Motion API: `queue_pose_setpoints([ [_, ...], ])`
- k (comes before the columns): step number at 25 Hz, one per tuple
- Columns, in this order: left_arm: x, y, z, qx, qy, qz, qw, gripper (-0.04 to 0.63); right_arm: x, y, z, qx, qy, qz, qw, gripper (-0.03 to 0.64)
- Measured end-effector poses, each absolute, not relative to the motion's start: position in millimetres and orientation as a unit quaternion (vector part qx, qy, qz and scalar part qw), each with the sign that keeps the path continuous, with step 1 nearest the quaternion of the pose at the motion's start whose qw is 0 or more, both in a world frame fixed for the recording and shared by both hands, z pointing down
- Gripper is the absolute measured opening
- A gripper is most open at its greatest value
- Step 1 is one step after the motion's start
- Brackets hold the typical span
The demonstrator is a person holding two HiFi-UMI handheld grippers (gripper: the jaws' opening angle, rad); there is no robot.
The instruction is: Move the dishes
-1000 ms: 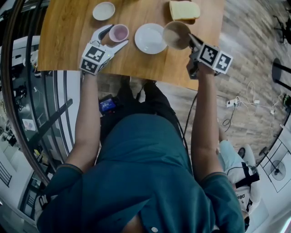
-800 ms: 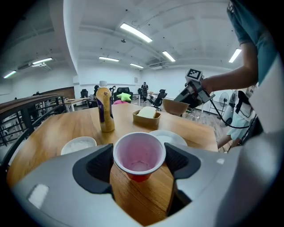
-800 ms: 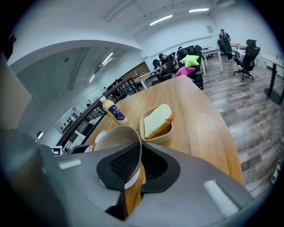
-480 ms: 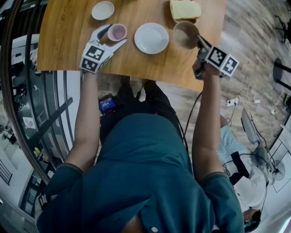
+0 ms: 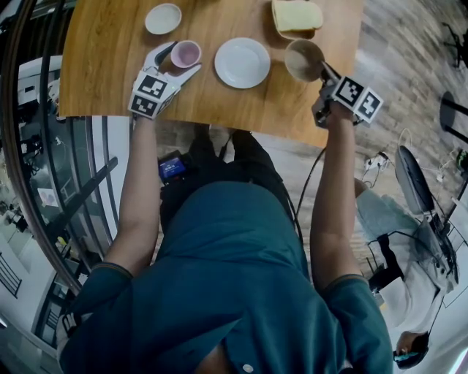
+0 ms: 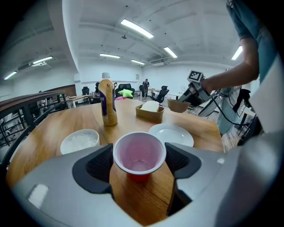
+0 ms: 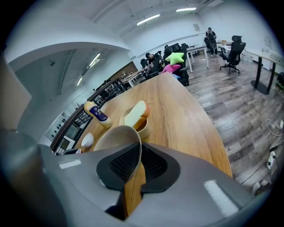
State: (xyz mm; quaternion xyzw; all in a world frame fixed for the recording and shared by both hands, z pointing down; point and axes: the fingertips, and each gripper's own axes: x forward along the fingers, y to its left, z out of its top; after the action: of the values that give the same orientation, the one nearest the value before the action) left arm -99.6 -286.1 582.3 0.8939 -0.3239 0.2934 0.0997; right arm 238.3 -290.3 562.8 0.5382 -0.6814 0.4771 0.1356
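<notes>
A pink paper cup (image 5: pixel 186 53) (image 6: pixel 139 153) stands on the wooden table (image 5: pixel 110 66), and my left gripper (image 5: pixel 185 60) (image 6: pixel 139 160) is open with one finger on each side of it. A tan bowl (image 5: pixel 303 60) (image 7: pixel 116 138) is held by its rim near the table's right edge, with my right gripper (image 5: pixel 322 70) (image 7: pixel 136 163) shut on it. Between cup and tan bowl lies a white plate (image 5: pixel 242 62) (image 6: pixel 171 134). A small white bowl (image 5: pixel 162 18) (image 6: pixel 80 142) sits farther back on the left.
A tray with bread (image 5: pixel 296 14) (image 7: pixel 136 117) stands just beyond the tan bowl. A sauce bottle (image 6: pixel 108 99) (image 7: pixel 97 114) stands upright farther back. The table's near edge (image 5: pixel 219 117) is close to both grippers. A railing runs along the left, and another person (image 5: pixel 398 285) is on the floor at right.
My right gripper has carried the tan bowl to the right, away from the white plate. The left gripper and the pink cup have not moved.
</notes>
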Motion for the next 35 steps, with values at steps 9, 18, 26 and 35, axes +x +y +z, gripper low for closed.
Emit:
queue_pose_setpoints([
  [9, -98, -285, 580, 0.898, -0.315, 0.291, 0.100, 0.365, 254, -280, 591, 0.553, -0.656, 0.495, 0.142, 0.028],
  [18, -97, -282, 576, 0.904, -0.303, 0.286, 0.097, 0.377, 261, -271, 609, 0.566, -0.636, 0.505, 0.142, 0.028],
  [26, -93, -282, 567, 0.909, -0.295, 0.278, 0.098, 0.385, 266, -269, 616, 0.579, -0.629, 0.498, 0.144, 0.028],
  [35, -91, -282, 548, 0.914, -0.292, 0.266, 0.089, 0.380, 270, -268, 613, 0.587, -0.631, 0.480, 0.161, 0.029],
])
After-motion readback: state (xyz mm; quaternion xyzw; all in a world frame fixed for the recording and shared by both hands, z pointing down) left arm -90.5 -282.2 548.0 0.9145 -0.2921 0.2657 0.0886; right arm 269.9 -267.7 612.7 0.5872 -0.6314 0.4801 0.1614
